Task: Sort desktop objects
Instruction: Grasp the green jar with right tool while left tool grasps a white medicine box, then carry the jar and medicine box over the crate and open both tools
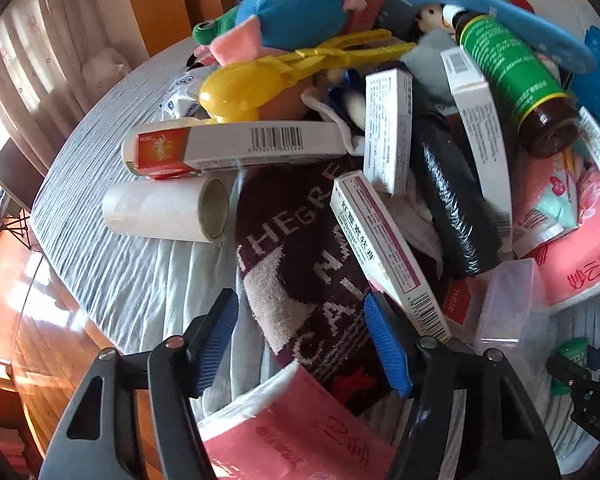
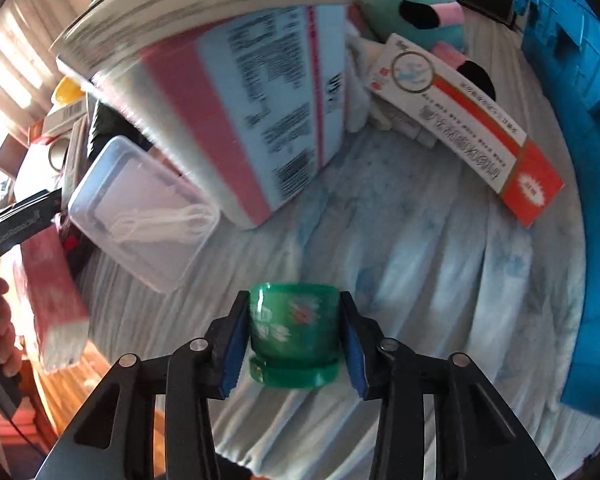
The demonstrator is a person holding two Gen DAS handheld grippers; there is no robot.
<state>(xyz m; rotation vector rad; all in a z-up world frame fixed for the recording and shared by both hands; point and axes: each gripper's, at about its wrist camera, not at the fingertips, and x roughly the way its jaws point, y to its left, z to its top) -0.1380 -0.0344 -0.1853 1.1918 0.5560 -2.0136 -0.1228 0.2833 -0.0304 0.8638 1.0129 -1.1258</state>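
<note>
My left gripper (image 1: 302, 314) is open above a dark maroon towel with white letters (image 1: 300, 256), its right finger close to a white and purple medicine box (image 1: 384, 252). A pink tissue pack (image 1: 300, 428) lies just under the jaws. My right gripper (image 2: 294, 330) is shut on a small green jar with a flower label (image 2: 294, 328), held just above the pale cloth (image 2: 420, 280). The same jar and gripper show at the right edge of the left wrist view (image 1: 572, 360).
A heap lies ahead of the left gripper: tape roll (image 1: 168, 210), red and white box (image 1: 232, 148), yellow tongs (image 1: 300, 68), blue plush (image 1: 292, 8), green-labelled brown bottle (image 1: 516, 80). The right wrist view has a clear plastic case (image 2: 144, 216), a large pink pack (image 2: 240, 92), an orange box (image 2: 468, 124), a blue crate (image 2: 592, 160).
</note>
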